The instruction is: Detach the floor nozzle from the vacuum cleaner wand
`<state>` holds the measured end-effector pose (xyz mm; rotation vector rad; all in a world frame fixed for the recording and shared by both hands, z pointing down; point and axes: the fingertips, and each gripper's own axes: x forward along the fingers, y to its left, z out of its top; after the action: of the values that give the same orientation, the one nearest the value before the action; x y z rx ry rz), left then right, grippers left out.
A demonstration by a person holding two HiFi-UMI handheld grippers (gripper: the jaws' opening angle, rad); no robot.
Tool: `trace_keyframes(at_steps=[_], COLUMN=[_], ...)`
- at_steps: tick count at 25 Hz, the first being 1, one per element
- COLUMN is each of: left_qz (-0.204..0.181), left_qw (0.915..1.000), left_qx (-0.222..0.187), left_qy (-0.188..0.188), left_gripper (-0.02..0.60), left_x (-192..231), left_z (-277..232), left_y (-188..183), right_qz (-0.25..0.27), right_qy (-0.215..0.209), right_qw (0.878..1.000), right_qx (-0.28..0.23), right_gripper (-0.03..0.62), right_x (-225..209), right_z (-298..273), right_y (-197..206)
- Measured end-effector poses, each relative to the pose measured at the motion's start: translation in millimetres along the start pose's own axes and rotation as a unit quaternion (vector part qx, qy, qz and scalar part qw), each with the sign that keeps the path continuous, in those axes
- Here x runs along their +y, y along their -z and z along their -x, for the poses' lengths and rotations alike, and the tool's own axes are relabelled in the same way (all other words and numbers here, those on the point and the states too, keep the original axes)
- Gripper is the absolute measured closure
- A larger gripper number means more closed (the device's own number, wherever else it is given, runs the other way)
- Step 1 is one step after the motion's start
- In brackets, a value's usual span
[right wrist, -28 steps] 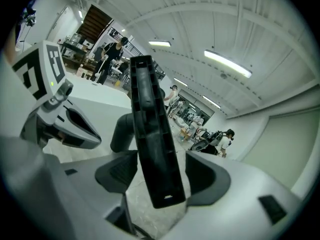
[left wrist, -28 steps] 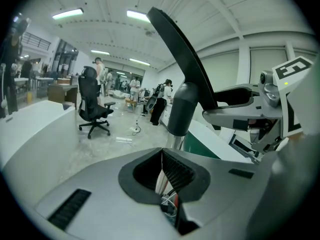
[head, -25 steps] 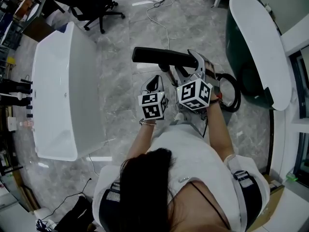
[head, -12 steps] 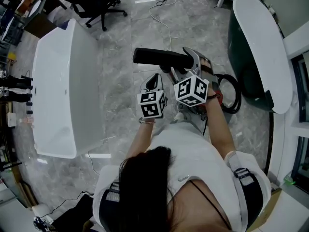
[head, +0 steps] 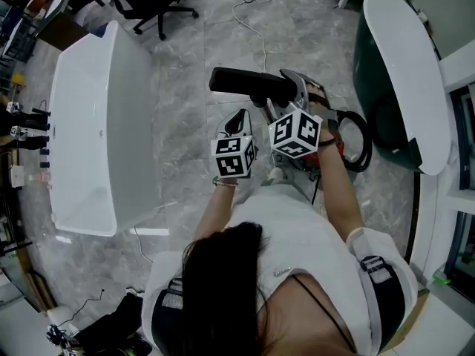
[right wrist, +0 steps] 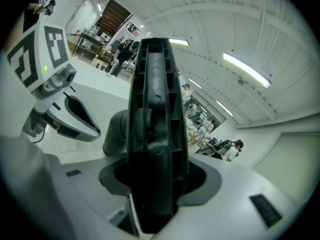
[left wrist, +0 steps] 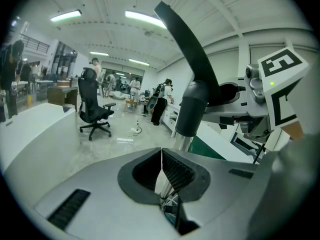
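Observation:
The black floor nozzle (head: pixel 249 82) lies crosswise just beyond both grippers. In the right gripper view its ribbed black body (right wrist: pixel 152 124) fills the space between the jaws. My right gripper (head: pixel 288 93) (right wrist: pixel 152 184) has just been closing and now grips it. The left gripper (head: pixel 239 127) (left wrist: pixel 161 156) is shut, with nothing seen between its pads. Just past it stands the chrome wand (left wrist: pixel 183 143), with a black collar (left wrist: pixel 194 109) from which the nozzle (left wrist: pixel 192 49) rises. In the head view the cubes and hands hide the wand joint.
A white bathtub (head: pixel 89 124) stands at the left and a green-and-white tub (head: pixel 401 73) at the right. A black hose loop (head: pixel 361 143) lies by my right arm. An office chair (head: pixel 152 6) and cables (head: pixel 249 24) are on the marble floor farther off.
The right gripper has edged a little farther onto the nozzle and rolled slightly. The left gripper has kept its place.

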<state>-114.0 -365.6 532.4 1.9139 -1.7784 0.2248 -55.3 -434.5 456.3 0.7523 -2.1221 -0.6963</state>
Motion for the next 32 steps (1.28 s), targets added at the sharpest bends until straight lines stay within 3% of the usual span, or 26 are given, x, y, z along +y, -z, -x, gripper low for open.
trace_keyframes(at_steps=[12, 18, 24, 32], left_qz=[0.020, 0.004, -0.015, -0.010], left_qw=[0.9976, 0.9875, 0.9830, 0.9826], left_qx=[-0.012, 0.007, 0.015, 0.006], left_qy=[0.064, 0.157, 0.182, 0.185], left_gripper=[0.571, 0.437, 0.371, 0.367], left_x=[-16, -34, -43, -50], left_z=[0, -10, -25, -50], left_y=[1, -1, 3, 6], right_qz=[-0.014, -0.013, -0.013, -0.016], right_qy=[-0.010, -0.012, -0.023, -0.028], right_qw=[1.000, 1.000, 1.000, 0.999], right_qx=[0.008, 0.006, 0.002, -0.006], right_gripper=[0.374, 0.375, 0.375, 0.375], right_x=[1, -3, -3, -5], right_z=[-2, -6, -7, -9], right_y=[2, 0, 2, 2])
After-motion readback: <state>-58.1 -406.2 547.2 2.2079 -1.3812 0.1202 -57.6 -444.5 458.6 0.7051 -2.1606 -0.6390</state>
